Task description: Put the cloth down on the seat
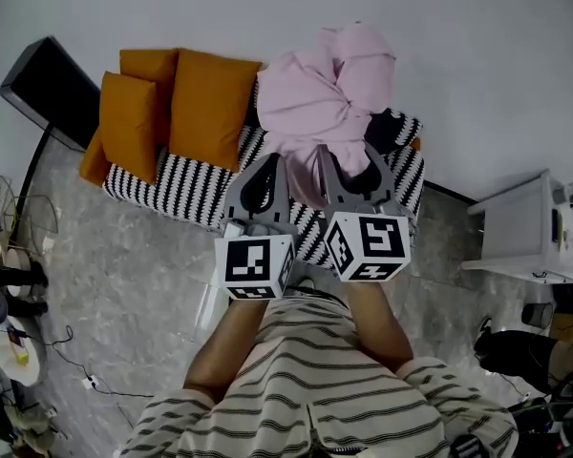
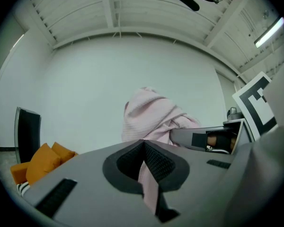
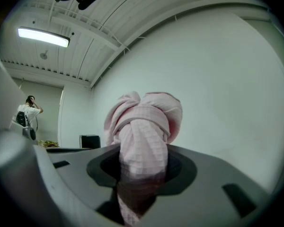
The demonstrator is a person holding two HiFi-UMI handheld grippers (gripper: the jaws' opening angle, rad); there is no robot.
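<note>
Head view, near to far: person in a striped shirt (image 1: 315, 380) reaches fwd w/ 2 grippers. Left gripper (image 1: 265, 170) is clamped on a thin fold of the pink cloth (image 1: 325, 93). Right gripper (image 1: 349, 160) bites a thick bunched wad of it. Both gripper views show fabric betw. the jaws. 1 cloth, apparently held up over the right end of the striped seat (image 1: 196, 189), not yet laid down. The 2 grips prob. keep it under control for lowering. Further left: at least 3 orange cushions (image 1: 210, 103) crowd that end, so the right part looks the likely drop spot.
</note>
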